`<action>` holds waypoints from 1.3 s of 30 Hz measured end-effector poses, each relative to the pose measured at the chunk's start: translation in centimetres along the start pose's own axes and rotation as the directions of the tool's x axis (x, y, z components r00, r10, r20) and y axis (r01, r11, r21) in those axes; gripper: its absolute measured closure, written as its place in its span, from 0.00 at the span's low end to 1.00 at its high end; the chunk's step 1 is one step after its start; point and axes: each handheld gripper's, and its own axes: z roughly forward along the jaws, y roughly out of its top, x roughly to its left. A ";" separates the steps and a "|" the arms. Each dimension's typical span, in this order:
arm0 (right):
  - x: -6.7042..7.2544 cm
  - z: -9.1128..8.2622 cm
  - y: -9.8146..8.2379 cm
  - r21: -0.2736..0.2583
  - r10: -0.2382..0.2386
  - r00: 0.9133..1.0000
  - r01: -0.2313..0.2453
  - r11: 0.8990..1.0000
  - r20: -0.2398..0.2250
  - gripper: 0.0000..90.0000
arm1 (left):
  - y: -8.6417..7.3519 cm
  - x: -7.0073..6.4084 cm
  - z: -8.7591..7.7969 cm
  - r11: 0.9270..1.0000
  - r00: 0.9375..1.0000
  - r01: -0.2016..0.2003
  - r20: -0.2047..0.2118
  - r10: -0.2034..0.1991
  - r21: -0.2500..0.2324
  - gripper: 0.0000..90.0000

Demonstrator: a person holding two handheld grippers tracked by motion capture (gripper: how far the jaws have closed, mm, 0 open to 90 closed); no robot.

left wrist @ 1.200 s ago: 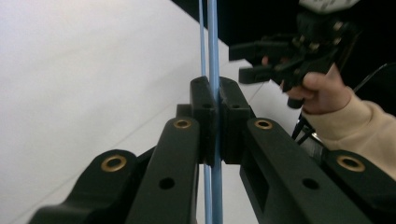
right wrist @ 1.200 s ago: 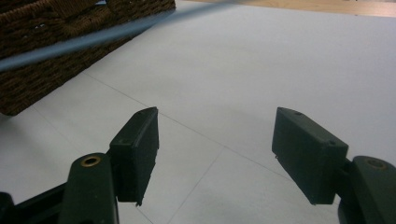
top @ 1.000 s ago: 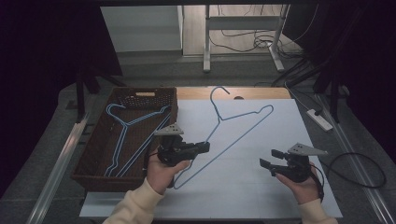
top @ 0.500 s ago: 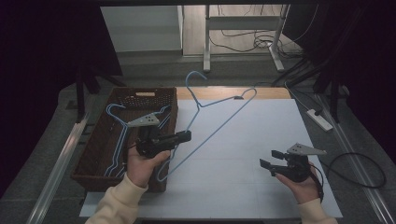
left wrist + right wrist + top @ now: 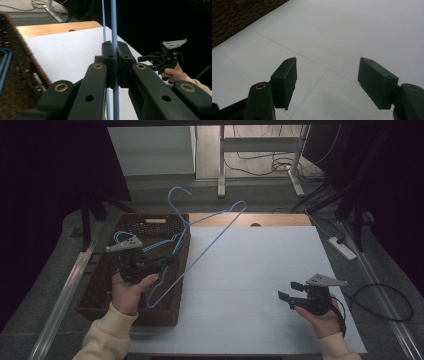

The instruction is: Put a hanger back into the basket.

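Observation:
A blue wire hanger (image 5: 215,232) hangs tilted in the air over the right wall of a brown woven basket (image 5: 150,222), its hook toward the back. My left gripper (image 5: 170,259) is shut on one of its thin wires, above the basket. In the left gripper view the two black pads clamp the wire (image 5: 114,30) between them, my left gripper (image 5: 114,58) pointing across the white sheet. My right gripper (image 5: 288,290) rests low over the sheet at the right, open, with nothing between its jaws. The right gripper view shows my right gripper (image 5: 328,72) wide apart over bare white sheet.
Several more blue hangers (image 5: 125,237) lie in the basket. A white sheet (image 5: 250,270) covers the table, with a wooden strip (image 5: 280,219) at its far edge. A power strip (image 5: 342,247) and cables lie off to the right. Dark curtains flank the table.
My left gripper has carried the hanger leftward and slightly up, from above the white sheet to above the basket. The right gripper has stayed where it was.

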 end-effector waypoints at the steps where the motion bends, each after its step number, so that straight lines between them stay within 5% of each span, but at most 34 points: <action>1: 0.0 0.0 0.0 0.001 0.000 1.000 0.000 1.000 0.000 0.36 | 0.0 0.2 -0.2 1.000 1.000 0.003 -0.004 -0.003 -0.002 0.95; 13: 0.0 0.1 -0.1 0.008 0.001 1.000 -0.001 1.000 0.006 0.35 | -0.4 2.5 -3.2 0.999 0.998 0.006 -0.059 -0.008 -0.035 0.95; 23: 0.0 0.2 -0.1 0.013 -0.002 1.000 0.002 1.000 0.009 0.36 | -1.2 5.2 -5.5 0.999 0.990 0.021 -0.140 -0.027 -0.042 0.95; 39: 0.0 0.3 -0.2 0.021 -0.002 1.000 0.002 1.000 0.007 0.36 | -2.4 8.8 -7.0 1.000 0.977 0.013 -0.212 -0.012 0.002 0.95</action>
